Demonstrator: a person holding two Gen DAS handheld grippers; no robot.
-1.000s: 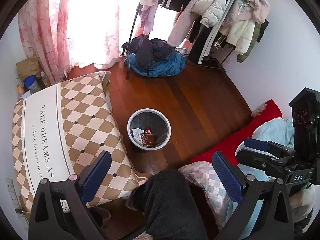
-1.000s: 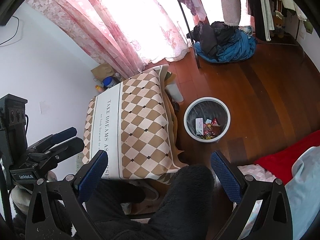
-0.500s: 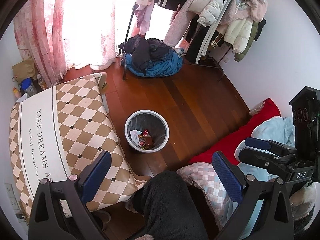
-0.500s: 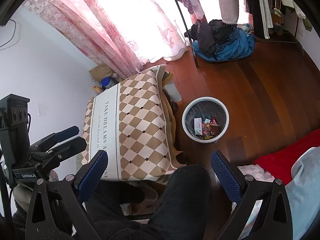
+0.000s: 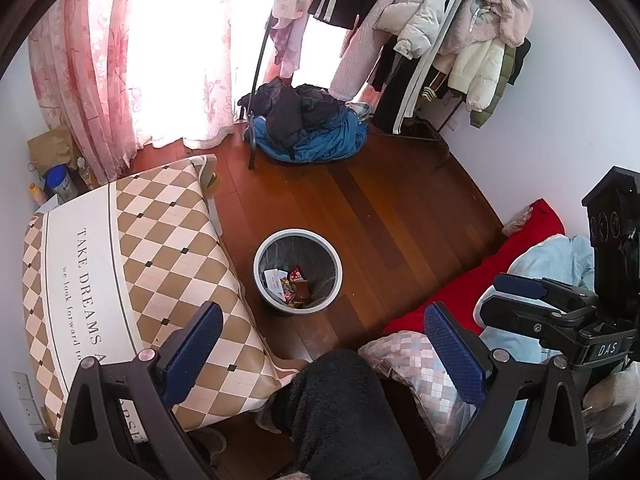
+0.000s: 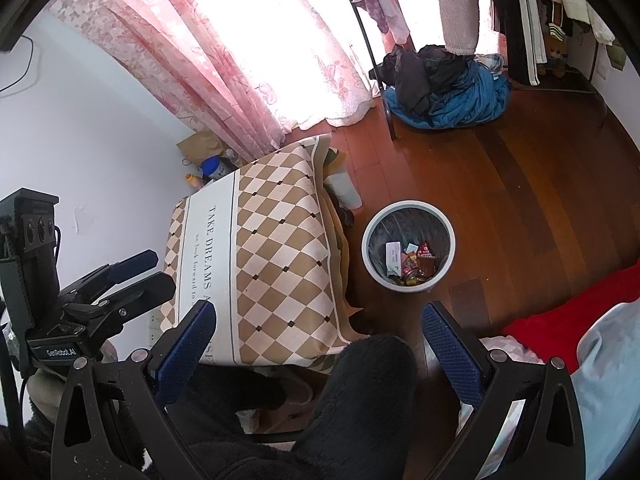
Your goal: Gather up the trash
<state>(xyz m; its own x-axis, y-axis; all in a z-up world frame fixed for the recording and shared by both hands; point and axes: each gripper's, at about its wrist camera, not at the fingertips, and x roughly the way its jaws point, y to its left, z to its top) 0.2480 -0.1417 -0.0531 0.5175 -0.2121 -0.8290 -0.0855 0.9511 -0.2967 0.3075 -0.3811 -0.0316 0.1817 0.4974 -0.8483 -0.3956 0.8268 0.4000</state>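
Drifting slightly from a second ago, both empty grippers, left gripper (image 5: 323, 334) and right gripper (image 6: 320, 332), hover jaws apart above the wrapper-filled trash bin (image 5: 298, 236).

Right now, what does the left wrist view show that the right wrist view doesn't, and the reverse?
Only the left wrist view shows the right hand-held gripper from the side and the cream puffer jacket on the rack. Only the right wrist view shows the left hand-held gripper from the side and a translucent plastic container beside the table. Both show the round white trash bin holding wrappers, the checkered tablecloth and the blue clothes pile.
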